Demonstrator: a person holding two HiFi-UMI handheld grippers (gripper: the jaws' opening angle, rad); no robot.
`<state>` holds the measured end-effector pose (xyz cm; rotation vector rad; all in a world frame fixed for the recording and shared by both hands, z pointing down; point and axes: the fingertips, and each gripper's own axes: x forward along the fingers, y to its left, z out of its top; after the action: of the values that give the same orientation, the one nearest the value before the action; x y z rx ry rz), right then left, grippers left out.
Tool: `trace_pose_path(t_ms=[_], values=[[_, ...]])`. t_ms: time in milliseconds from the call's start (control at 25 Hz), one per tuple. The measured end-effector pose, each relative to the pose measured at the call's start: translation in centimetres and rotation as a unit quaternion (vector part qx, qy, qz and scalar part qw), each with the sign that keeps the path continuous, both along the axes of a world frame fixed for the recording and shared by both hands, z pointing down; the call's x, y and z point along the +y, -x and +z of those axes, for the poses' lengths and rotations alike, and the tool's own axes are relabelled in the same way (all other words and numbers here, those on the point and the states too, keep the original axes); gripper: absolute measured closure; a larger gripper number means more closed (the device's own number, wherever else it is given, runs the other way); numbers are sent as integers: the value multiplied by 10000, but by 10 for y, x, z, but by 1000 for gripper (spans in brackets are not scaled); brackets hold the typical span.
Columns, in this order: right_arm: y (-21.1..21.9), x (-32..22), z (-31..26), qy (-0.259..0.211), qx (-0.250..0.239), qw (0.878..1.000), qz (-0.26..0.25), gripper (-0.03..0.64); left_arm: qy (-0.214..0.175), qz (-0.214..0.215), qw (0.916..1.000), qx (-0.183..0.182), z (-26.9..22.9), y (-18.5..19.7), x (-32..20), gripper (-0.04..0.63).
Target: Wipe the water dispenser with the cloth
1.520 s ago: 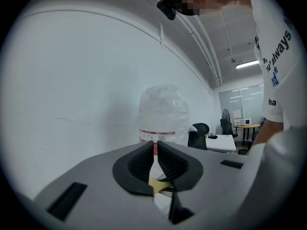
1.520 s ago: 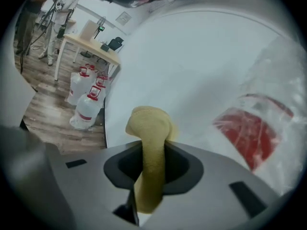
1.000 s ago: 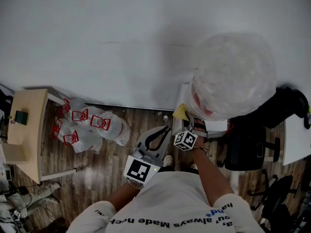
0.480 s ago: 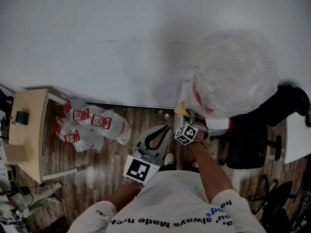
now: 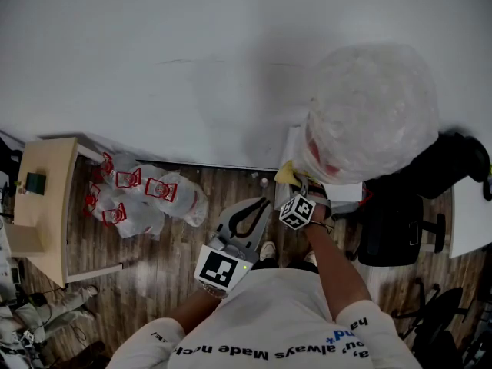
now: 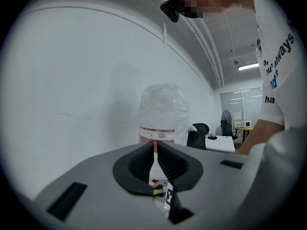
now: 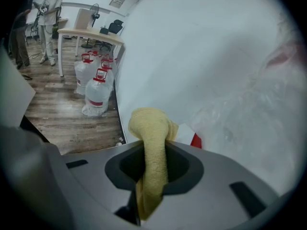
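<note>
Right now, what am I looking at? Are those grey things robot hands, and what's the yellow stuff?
They are grabbing tools, one in each of a person's hands. One picture comes from a camera on the person's head, looking down; the other two ride on the tools. The right gripper has its jaws shut on a yellow cloth, next to the water dispenser with its big wrapped bottle. The left gripper is shut and empty. Spare water jugs stand on the floor.

A wood-plank floor (image 5: pixel 154 283) is shown. Bagged water jugs (image 5: pixel 146 198) are clustered on it left of the left gripper (image 5: pixel 264 203), and a pale table (image 5: pixel 42 198) is placed farther left.
</note>
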<state>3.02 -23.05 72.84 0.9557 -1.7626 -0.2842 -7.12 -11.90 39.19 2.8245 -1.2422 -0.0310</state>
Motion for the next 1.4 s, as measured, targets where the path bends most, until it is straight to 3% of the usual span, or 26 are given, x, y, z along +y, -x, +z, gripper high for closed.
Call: trace_pose_path(t_ms=[1400], values=[[9, 54, 0, 24, -99, 9989, -468, 541, -117, 3, 9999, 18, -8, 3, 13, 557]])
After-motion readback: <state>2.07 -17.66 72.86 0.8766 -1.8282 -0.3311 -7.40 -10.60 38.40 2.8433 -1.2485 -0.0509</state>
